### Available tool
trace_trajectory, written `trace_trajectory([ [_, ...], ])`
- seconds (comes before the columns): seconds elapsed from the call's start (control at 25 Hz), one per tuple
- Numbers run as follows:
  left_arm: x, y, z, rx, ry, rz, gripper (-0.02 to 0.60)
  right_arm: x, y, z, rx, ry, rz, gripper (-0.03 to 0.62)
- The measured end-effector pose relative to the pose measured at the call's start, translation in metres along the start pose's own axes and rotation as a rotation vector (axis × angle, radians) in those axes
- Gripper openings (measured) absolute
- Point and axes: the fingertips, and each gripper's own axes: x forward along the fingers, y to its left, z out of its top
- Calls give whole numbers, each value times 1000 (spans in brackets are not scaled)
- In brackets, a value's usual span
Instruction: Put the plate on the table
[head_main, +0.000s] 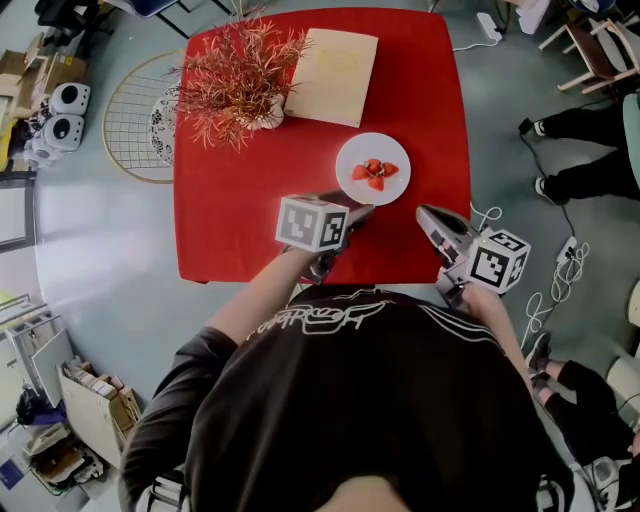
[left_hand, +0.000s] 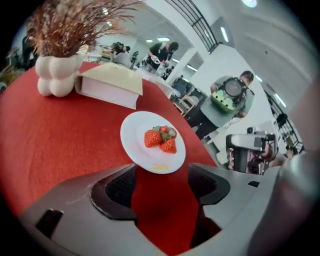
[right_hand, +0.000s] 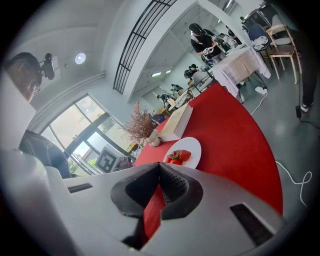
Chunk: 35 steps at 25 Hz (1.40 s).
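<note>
A white plate (head_main: 373, 168) with a few strawberries on it rests on the red table (head_main: 230, 220), right of centre. My left gripper (head_main: 360, 212) hovers just short of the plate's near edge. In the left gripper view its jaws stand wide open (left_hand: 160, 176), only red cloth shows between them, and the plate (left_hand: 152, 142) lies just past the tips. My right gripper (head_main: 428, 213) hangs near the table's front right, apart from the plate. In the right gripper view it is shut and empty (right_hand: 160, 170), with the plate (right_hand: 184, 152) farther off.
A white vase with a dried reddish plant (head_main: 245, 80) and a beige book (head_main: 332, 62) stand at the far side of the table. On the floor are a round wire rack (head_main: 135, 120) at the left, and cables (head_main: 560, 270) and people's feet at the right.
</note>
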Motion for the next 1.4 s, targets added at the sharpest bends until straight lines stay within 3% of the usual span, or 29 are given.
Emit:
trace_trajectory([
  [0.16,-2,-2,-2,94,14,34,316,-2,3,-1,-2,1,4,8],
  [0.24,-5,-3,-1,89,-6,29,316,-3,4,-3,-2,0,4,8],
  [0.44,-23,-22,10,33,-119,-65,313,-12,6,-6,13,-14,6,8],
  [0.48,-30,-27,12,24,-144,-84,292,-14,8,-7,10,-16,7,8],
  [0.6,-51,-42,18,1,-237,-133,84,-20,19,-9,-14,-23,21,8],
  [0.72,-67,-62,16,46,-277,-165,11,-29,29,-14,-45,-25,22,8],
  [0.92,-83,-99,-7,172,-269,-177,8,-46,54,-24,-90,-40,50,8],
  [1.4,-111,-164,-75,166,-305,-188,8,-102,102,-83,-163,-37,80,8],
])
